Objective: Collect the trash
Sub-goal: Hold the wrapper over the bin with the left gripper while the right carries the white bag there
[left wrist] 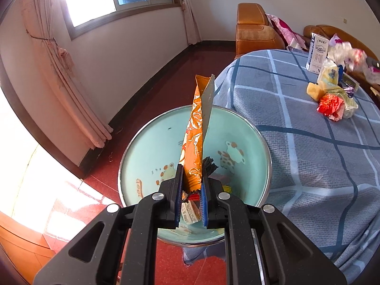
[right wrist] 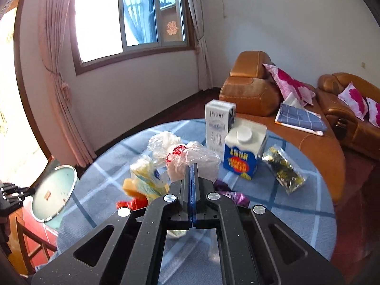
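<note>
Left hand-held gripper (left wrist: 192,182): clamped on an orange snack wrapper (left wrist: 193,137); we hold it upright over the mint-green bin (left wrist: 147,142)
Step in hand: we judge this the drop; the next move calls for opening the jaws so the wrapper falls inside, clear of the rim
Right hand-held gripper (right wrist: 192,173): jaws pressed together; a clear plastic bag (right wrist: 190,159) sits at the tips, pinched we think, though we cannot be sure
Surface (right wrist: 296,213): covered in blue plaid cloth; yellow packets (right wrist: 144,175), purple foil (right wrist: 234,197), blue carton (right wrist: 244,152), white carton (right wrist: 217,125) and patterned sachet (right wrist: 283,168) wait
In the way: cartons crowd behind the bag
Beyond: orange sofa (right wrist: 251,90), window (right wrist: 130,16)
</note>
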Demonstrator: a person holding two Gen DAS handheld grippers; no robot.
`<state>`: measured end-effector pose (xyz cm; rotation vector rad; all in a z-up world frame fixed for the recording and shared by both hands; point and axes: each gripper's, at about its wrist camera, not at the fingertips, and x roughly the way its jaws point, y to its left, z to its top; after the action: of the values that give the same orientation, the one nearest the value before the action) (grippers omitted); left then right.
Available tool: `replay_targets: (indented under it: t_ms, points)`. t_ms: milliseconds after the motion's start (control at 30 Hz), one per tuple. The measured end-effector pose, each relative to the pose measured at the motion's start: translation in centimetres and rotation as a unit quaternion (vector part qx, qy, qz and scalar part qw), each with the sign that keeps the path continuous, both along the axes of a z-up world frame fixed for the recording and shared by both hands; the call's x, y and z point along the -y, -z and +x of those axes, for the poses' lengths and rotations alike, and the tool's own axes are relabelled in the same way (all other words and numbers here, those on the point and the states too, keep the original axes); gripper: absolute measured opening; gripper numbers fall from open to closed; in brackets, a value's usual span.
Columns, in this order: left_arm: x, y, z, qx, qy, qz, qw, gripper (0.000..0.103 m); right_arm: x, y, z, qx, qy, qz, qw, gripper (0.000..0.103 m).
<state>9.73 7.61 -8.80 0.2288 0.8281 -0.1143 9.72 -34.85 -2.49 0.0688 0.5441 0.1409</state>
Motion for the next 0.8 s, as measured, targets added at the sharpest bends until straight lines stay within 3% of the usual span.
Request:
replay_targets:
  t_ms: [333,600,800]
  points:
    - [-1.6,-0.1,-0.8,-0.001,-0.012,0.035,0.9993,0.012,-8.8,-1.5,3.0,0.026,-0.115,-0.007,0.993,0.001]
    - [-4.5,0.0,-1.2,-0.004,-0.045,0.046,0.9979,0.012,-16.1,-0.1,5.1,0.013,-0.184,-0.009,0.983,0.001]
    - [-5.4,0.7,-1.5,-0.014,-0.056,0.069,0.9959,0.012,-19.1,1.2,6.1,0.002,-0.21,-0.01,0.978,0.001]
